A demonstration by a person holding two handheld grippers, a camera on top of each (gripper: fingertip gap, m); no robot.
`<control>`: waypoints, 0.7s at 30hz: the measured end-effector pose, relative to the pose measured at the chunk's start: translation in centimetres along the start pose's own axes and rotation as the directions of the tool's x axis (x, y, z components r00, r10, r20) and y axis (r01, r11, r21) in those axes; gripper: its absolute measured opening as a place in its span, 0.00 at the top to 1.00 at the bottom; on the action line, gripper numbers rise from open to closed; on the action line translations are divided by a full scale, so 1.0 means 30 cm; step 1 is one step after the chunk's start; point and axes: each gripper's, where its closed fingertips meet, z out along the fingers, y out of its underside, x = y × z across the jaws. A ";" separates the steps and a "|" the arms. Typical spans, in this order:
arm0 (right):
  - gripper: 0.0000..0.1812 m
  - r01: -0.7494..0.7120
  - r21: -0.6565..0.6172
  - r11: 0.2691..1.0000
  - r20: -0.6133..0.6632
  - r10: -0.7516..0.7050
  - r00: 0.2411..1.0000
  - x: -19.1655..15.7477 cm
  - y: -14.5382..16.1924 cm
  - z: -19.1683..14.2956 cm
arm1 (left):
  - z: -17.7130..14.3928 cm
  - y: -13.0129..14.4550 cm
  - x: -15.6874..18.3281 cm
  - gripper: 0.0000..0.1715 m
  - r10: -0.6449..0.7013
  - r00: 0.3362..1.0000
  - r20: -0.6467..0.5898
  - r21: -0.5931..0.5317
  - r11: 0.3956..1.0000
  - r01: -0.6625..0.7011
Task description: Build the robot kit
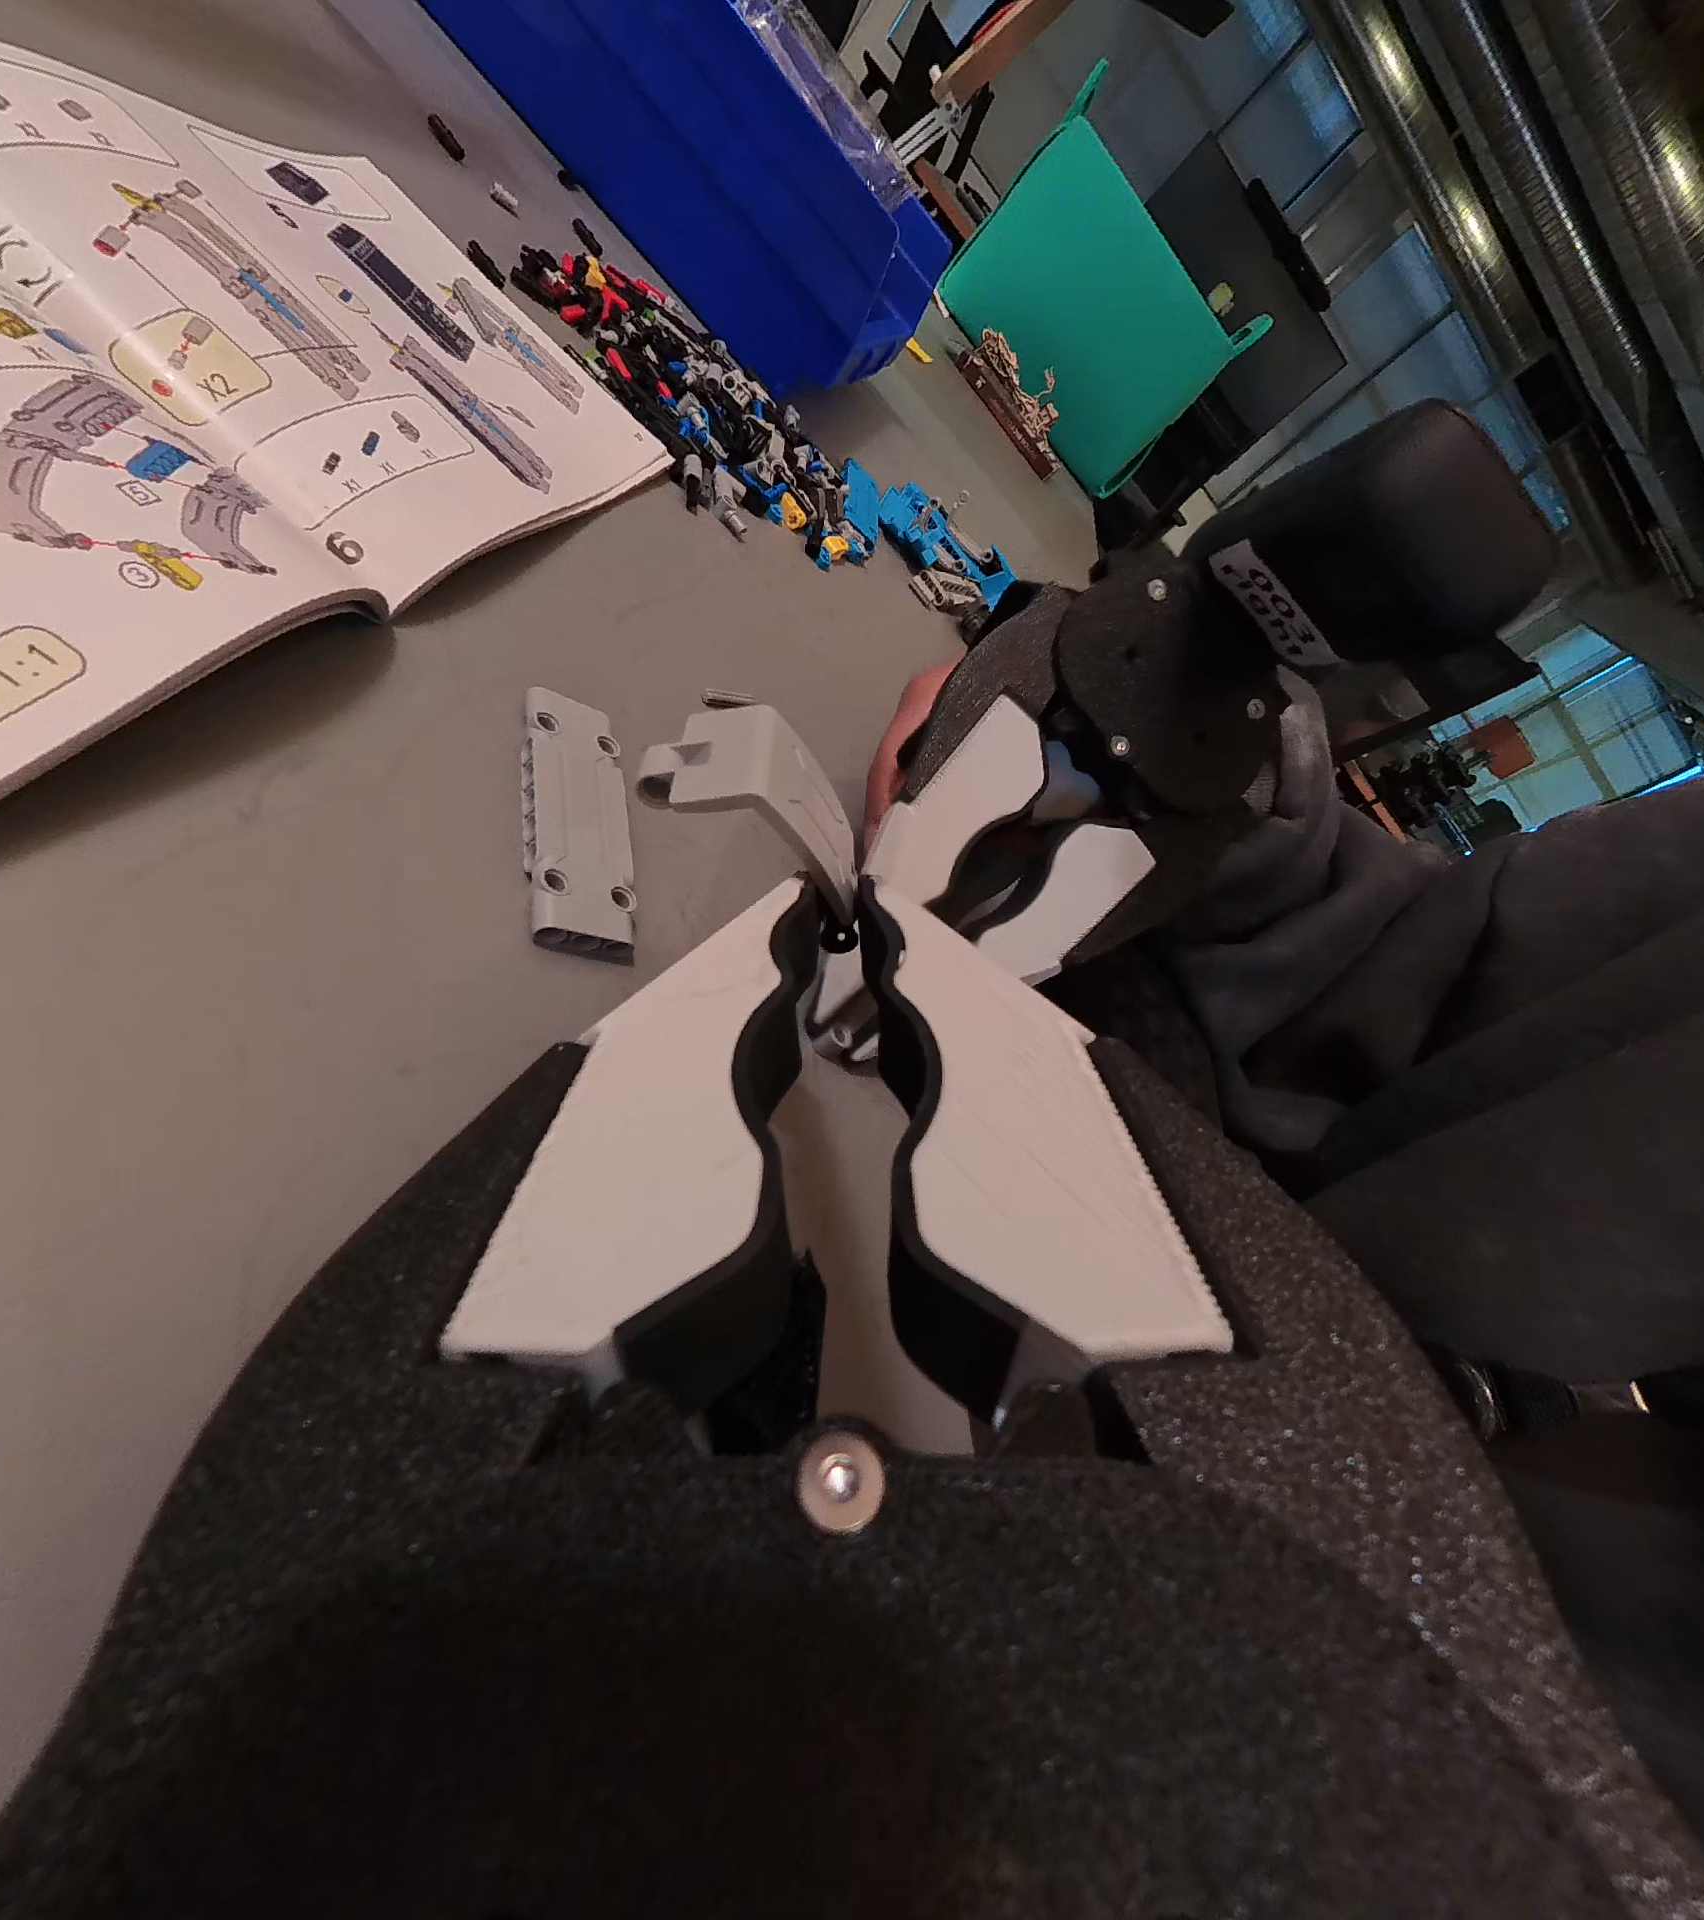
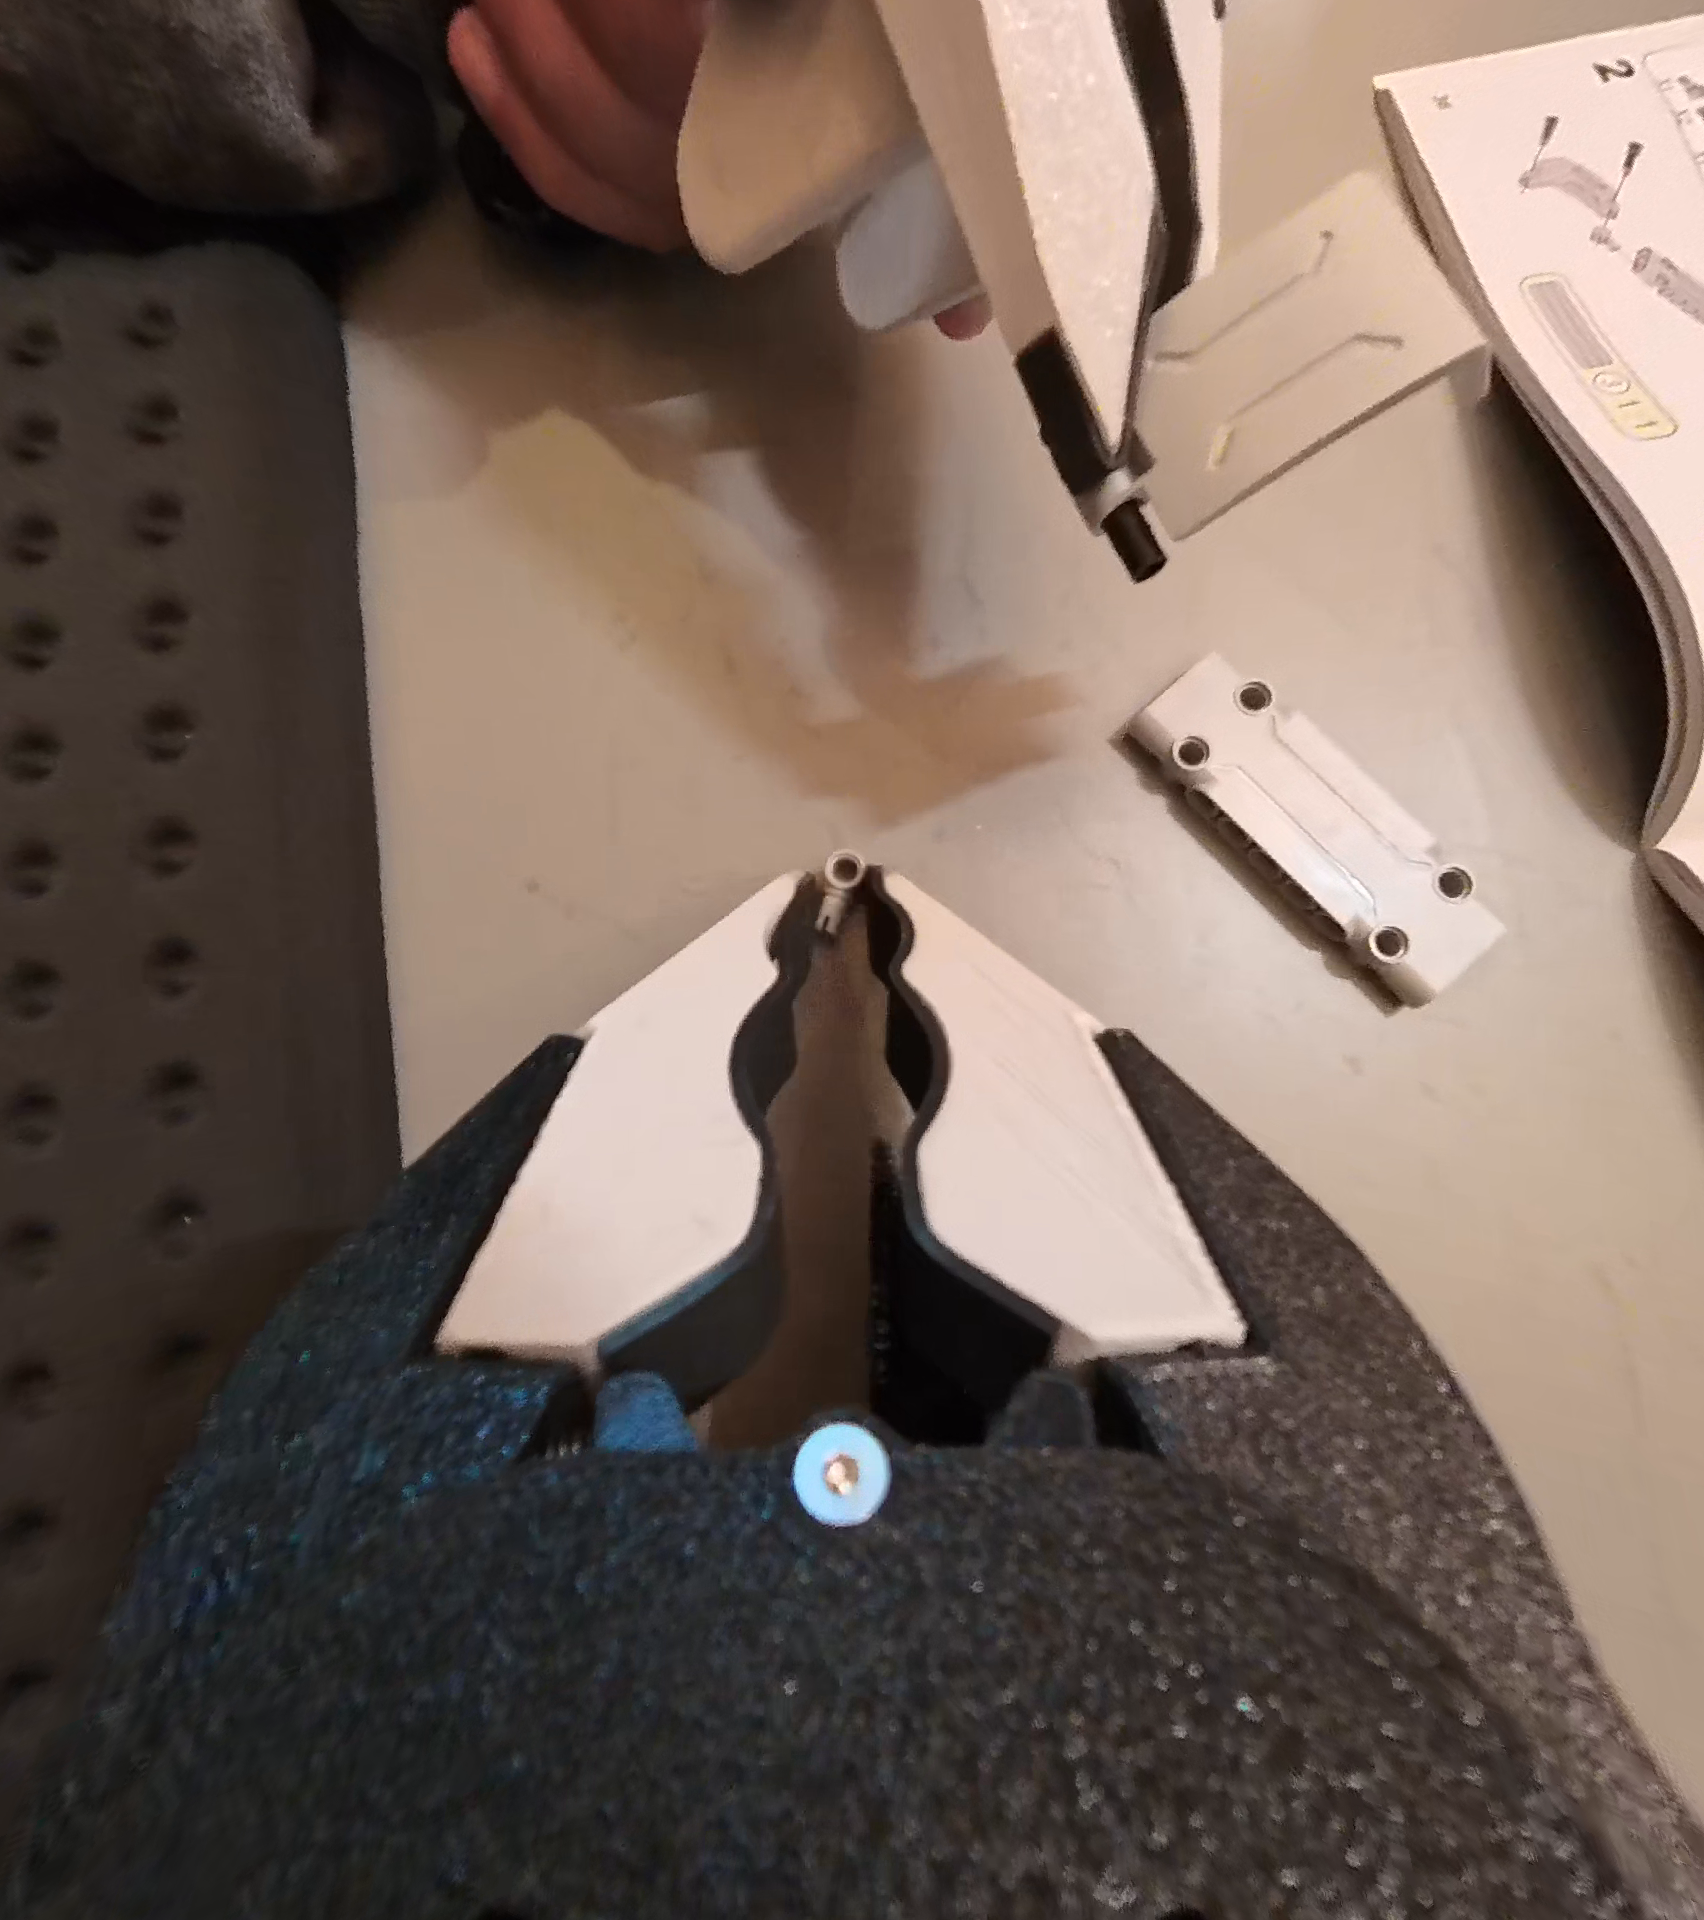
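left gripper (image 1: 835,906) fingers clamp curved grey panel (image 1: 775,774) | right gripper (image 2: 844,881) fingers pinch small grey connector (image 2: 840,871)

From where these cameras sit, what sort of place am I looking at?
Probably a workshop or lab bench used for building a plastic brick model. An open instruction booklet lies on the grey table, beside a heap of small coloured parts and a blue bin. Exposed ceiling ducts suggest an industrial room.

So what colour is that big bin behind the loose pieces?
Blue bin, clearest in the left wrist view.
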 end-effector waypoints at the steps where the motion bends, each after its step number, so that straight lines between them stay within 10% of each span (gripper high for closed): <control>1: 0.97 -0.018 0.006 1.000 0.008 0.018 1.000 -0.001 -0.003 0.003 | 0.000 -0.001 0.000 0.97 0.000 1.000 0.000 0.001 1.000 0.000; 6: 0.97 -0.223 0.190 0.956 0.042 0.219 0.975 0.065 -0.089 -0.054 | -0.030 -0.062 0.043 0.97 0.037 0.998 -0.054 0.106 0.994 -0.032; 11: 0.97 -0.664 0.528 0.528 0.538 0.397 0.744 0.129 -0.296 -0.298 | -0.085 -0.143 0.139 0.97 0.085 0.977 -0.194 0.257 0.966 -0.033; 21: 0.97 -0.713 0.520 0.470 0.652 0.322 0.687 0.070 -0.378 -0.287 | -0.077 -0.141 0.194 0.97 0.192 0.962 -0.192 0.277 0.951 -0.134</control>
